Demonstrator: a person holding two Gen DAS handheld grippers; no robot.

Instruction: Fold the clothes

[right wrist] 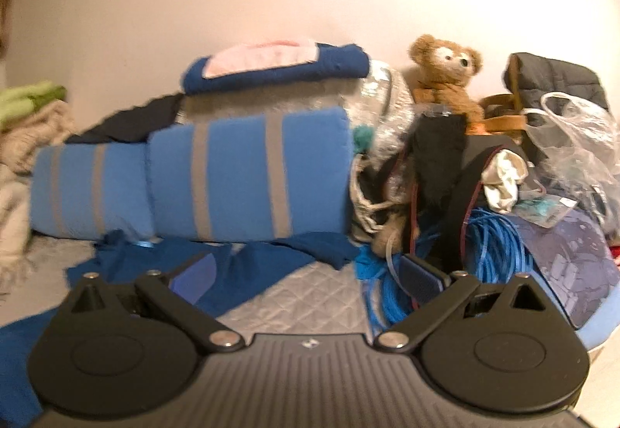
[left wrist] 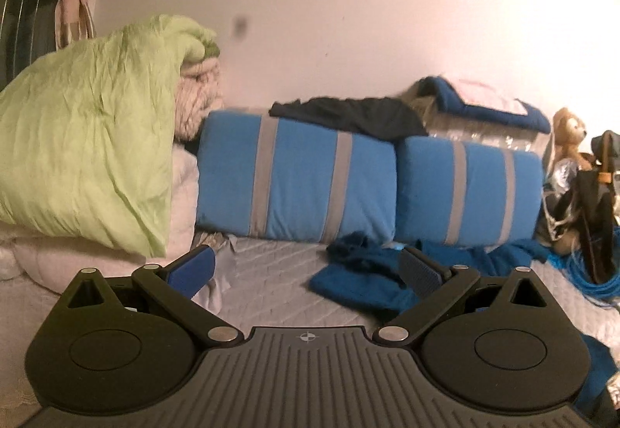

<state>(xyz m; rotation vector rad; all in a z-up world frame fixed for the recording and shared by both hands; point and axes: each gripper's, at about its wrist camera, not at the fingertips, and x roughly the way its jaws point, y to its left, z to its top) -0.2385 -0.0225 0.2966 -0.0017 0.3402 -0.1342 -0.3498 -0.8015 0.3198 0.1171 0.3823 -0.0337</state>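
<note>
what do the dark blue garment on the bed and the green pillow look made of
Dark blue garment: looks like soft matte knit, perhaps cotton; it slumps in limp folds. Green pillow: thin woven cover with a slight sheen, finely creased; exact fibre unclear.

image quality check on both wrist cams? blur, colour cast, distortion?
Left wrist: warm pinkish cast on the wall, strong fisheye bowing, dark vignette corners; striped blue cushions fairly sharp, a dark smudge on the wall. Right wrist: same cast, softer overall, cushions and teddy bear look motion-blurred.
</note>
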